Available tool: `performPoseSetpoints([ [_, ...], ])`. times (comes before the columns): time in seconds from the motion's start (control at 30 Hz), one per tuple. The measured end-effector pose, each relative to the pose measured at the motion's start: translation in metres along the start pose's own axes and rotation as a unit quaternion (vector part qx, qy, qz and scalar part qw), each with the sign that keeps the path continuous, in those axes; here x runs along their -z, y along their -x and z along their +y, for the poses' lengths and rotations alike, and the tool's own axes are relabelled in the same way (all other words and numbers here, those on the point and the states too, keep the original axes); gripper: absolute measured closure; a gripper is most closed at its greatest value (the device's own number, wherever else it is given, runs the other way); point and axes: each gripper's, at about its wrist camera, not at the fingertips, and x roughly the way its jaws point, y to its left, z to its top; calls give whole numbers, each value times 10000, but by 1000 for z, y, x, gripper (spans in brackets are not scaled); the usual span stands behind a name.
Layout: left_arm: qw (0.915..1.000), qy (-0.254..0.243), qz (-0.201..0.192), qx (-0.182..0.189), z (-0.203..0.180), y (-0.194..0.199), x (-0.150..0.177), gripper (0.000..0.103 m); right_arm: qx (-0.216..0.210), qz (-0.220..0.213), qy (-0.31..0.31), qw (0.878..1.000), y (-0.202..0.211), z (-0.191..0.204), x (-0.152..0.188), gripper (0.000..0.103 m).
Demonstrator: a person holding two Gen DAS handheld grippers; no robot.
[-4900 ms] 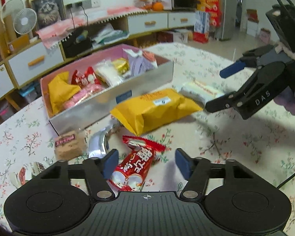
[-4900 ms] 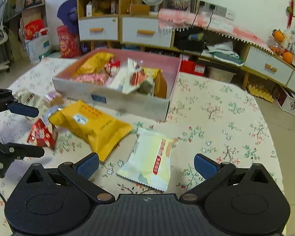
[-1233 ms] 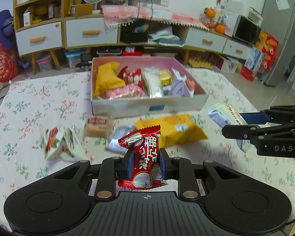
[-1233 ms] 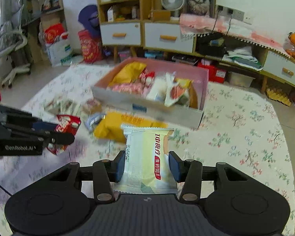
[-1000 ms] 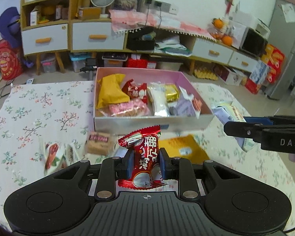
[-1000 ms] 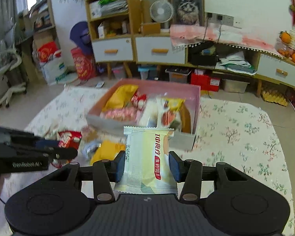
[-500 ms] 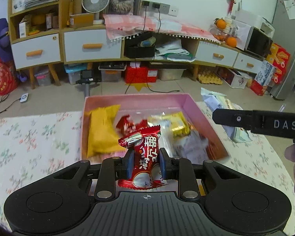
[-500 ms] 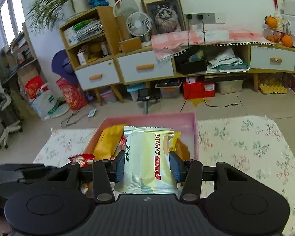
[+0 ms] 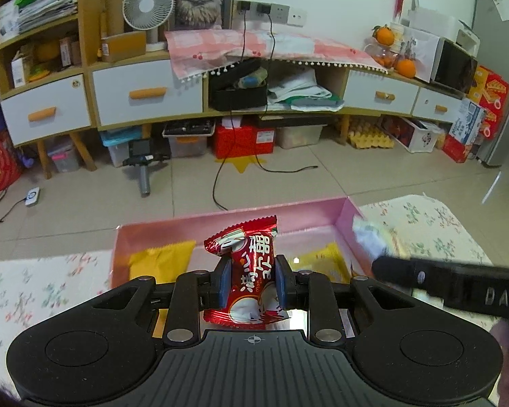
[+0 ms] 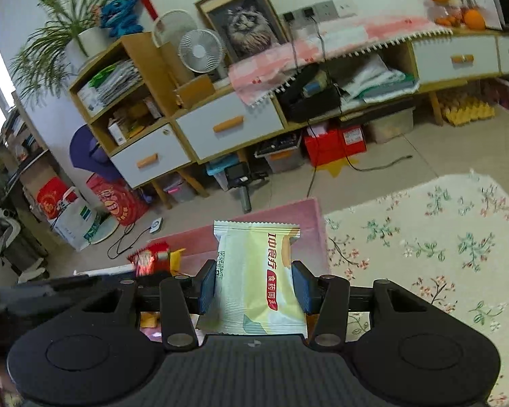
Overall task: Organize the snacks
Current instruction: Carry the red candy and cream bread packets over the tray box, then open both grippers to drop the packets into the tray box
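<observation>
Two snacks are in my grip at once, one per hand, both held above the pink box; going from the biggest thing down, the surface wears a pale cloth printed with small flowers and carries that box at its far edge, with tiled floor and a long low cabinet of white drawers beyond; the box stands open with pink inner walls, and a yellow packet lies inside at its left while another yellowish wrapper lies toward its right; what fills the rest of the box is hidden behind my tools; my left hand-held gripper pinches a red foil snack pack upright between its blue pads, the crimped top edge standing above them and the pack sitting over the middle of the box; my right hand-held gripper pinches a pale green-and-cream snack packet with a red label, also upright, over the right-hand part of the box near its corner; in the left view the right hand-held gripper comes in from the right edge as a dark bar, its packet a white blur at the tip just inside the box's right wall; in the right view the red pack shows low on the left, blurred.
</observation>
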Motion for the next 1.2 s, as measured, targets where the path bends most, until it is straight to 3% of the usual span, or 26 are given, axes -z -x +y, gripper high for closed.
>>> performPoseSetpoints([
  [0.23, 9996, 216, 179, 105, 4, -29, -13, 79, -225, 25, -255, 9994, -11, -10, -1, 84],
  [0.43, 9993, 302, 100, 213, 8, -35, -9, 75, -337, 32, -349, 9988, -16, -12, -3, 81],
  [0.47, 9992, 344, 76, 188, 8, -34, -8, 73, -327, 15, -352, 9988, -16, -12, -3, 81],
  [0.53, 9992, 380, 1, 153, 9, -31, -7, 55, -223, -49, -382, 9990, -14, -12, -4, 73],
  [0.6, 9994, 349, -61, 55, 8, -27, -7, 48, -191, -101, -429, 9988, -12, -12, -6, 68],
  [0.97, 9999, 130, 22, -19, 3, 1, 9, 37, -101, -166, -353, 9992, 4, -7, -10, 54],
  [1.2, 10000, -33, 5, -86, 3, 29, 22, 18, 154, -148, 0, 9998, 22, 6, -12, 42],
])
